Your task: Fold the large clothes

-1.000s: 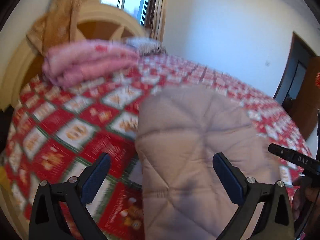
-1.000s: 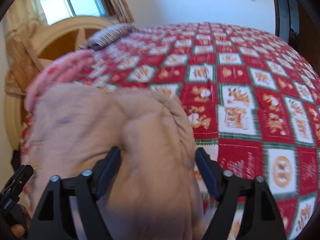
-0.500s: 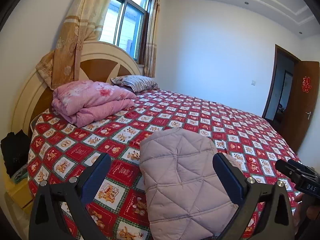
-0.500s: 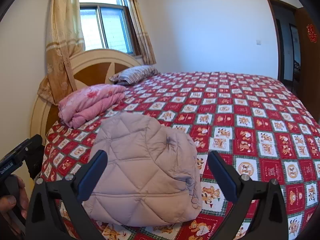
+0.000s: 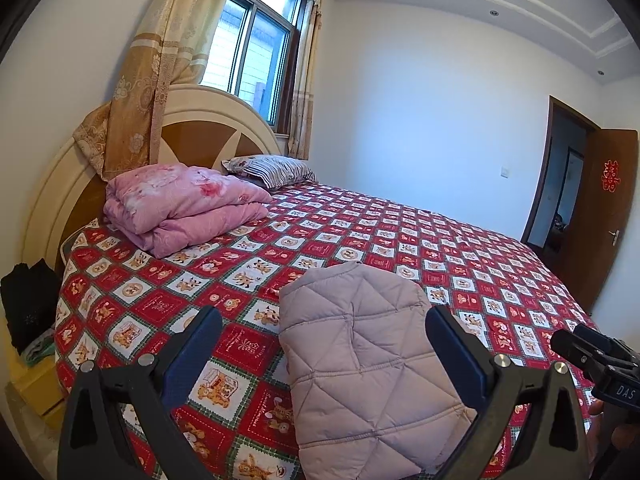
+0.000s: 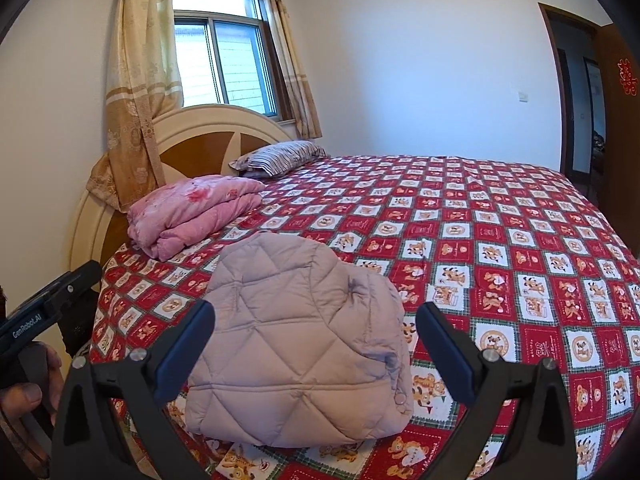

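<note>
A pale lilac quilted jacket lies folded into a compact bundle at the near edge of the bed; it also shows in the right wrist view. My left gripper is open and empty, held back from and above the jacket. My right gripper is open and empty, also held back from the jacket. Neither touches the cloth. The right gripper's body shows at the right edge of the left wrist view, and the left one's at the left edge of the right wrist view.
The bed has a red checked cartoon bedspread. A folded pink quilt and a striped pillow lie by the round headboard. A low yellow bedside stand with dark clothes is left. An open door is right.
Both grippers have pulled up and back from the jacket, which was close under them a second ago. The folded jacket stays on the bed.
</note>
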Demonstrator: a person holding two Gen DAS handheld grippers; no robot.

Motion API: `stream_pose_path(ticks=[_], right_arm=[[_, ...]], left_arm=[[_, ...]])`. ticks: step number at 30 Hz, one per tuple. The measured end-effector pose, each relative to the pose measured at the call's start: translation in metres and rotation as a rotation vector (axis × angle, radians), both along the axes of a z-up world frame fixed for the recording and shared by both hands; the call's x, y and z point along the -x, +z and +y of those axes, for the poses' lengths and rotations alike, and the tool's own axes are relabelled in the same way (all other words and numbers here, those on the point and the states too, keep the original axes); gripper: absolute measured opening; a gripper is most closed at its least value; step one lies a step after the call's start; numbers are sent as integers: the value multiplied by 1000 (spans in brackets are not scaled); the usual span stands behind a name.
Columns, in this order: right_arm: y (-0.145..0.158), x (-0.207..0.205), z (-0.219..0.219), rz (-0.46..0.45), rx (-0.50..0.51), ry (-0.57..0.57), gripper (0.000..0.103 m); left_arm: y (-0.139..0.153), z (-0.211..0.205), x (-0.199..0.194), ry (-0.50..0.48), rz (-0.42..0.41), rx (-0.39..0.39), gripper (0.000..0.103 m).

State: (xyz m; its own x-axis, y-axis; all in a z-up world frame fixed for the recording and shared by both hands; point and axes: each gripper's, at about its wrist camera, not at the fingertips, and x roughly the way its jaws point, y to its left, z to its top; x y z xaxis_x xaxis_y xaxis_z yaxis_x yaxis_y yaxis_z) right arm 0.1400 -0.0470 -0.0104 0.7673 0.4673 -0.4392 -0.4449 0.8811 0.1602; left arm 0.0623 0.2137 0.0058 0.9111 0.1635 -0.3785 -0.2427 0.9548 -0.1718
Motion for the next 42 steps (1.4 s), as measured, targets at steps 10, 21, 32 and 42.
stream_pose_path(ticks=[10, 21, 32, 42], right_arm=[[0, 2, -1, 0, -2, 1, 103], [3, 4, -2, -3, -4, -2, 103], [4, 5, -4, -6, -2, -2, 103], [13, 7, -12, -40, -10, 1, 103]], left_arm=[[0, -3, -1, -5, 1, -5, 102], [0, -2, -2, -3, 2, -5, 102], [-1, -3, -1, 5, 3, -25, 102], [3, -10, -2, 20, 6, -77, 102]])
